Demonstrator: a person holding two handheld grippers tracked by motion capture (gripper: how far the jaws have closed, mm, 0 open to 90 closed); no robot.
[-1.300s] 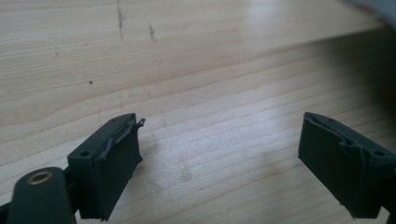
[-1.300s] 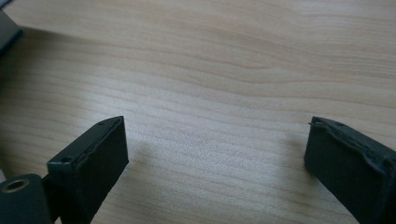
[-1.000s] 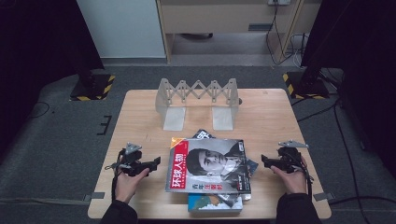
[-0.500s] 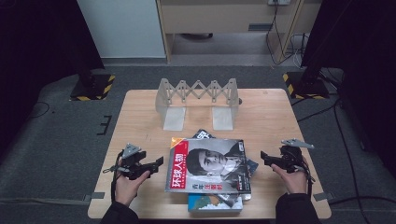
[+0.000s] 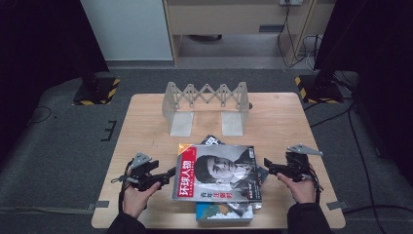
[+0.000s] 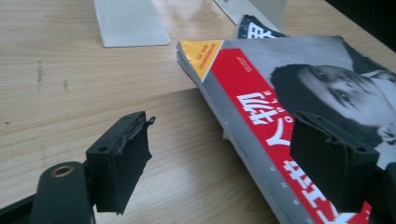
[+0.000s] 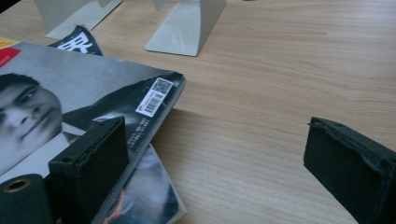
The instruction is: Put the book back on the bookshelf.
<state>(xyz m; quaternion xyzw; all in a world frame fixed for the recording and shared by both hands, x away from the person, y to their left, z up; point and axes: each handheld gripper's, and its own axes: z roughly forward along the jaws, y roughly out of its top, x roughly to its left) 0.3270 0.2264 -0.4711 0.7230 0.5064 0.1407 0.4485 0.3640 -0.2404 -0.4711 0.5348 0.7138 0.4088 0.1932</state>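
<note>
- Magazine (image 5: 218, 171): glossy cover, grey portrait, red vertical title band along its left edge, orange triangle at the far-left corner, barcode sticker at the far-right corner.
- Lies flat on top of a stack of magazines (image 5: 225, 212) at the near middle of the tabletop (image 5: 277, 122), in front of the expanding bookend rack (image 5: 206, 105).
- Long axis runs near-to-far; cover top points toward the rack.
- Left gripper (image 5: 168, 174): jaws spread, just been closing somewhat, at the red edge, not pressing it.
- Right gripper (image 5: 268, 165): jaws spread wide at the right edge, nothing pinched.
</note>
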